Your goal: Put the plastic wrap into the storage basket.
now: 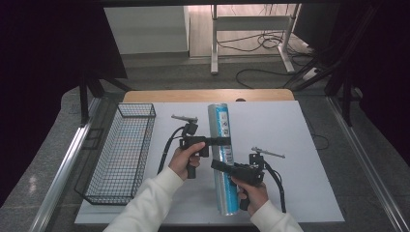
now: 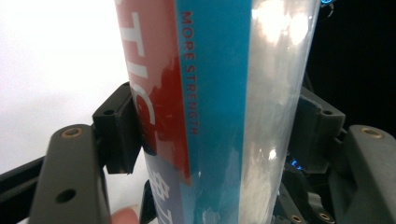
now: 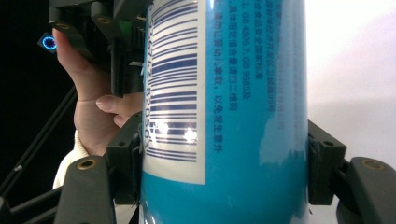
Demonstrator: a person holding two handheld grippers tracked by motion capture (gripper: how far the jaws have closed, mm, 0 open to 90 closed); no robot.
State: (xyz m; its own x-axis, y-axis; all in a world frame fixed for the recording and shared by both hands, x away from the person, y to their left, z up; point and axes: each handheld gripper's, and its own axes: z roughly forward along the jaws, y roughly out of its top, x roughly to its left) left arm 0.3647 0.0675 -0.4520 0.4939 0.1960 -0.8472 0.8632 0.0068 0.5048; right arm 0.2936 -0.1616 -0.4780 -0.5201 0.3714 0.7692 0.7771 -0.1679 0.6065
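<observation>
A long roll in clear film with a blue, red and white label lies lengthwise on the white board, one end far and one end near. My left gripper reaches in from the left and is shut across the roll's middle. In the left gripper view the roll stands between the jaws, and both pads of the left gripper press on its sides. My right gripper is shut on the same roll nearer the person. In the right gripper view the right gripper clamps the roll's barcode label.
A black wire basket stands on the left part of the board. A wooden table edge runs along the far side. Beyond it, cables lie on the floor by a white desk frame.
</observation>
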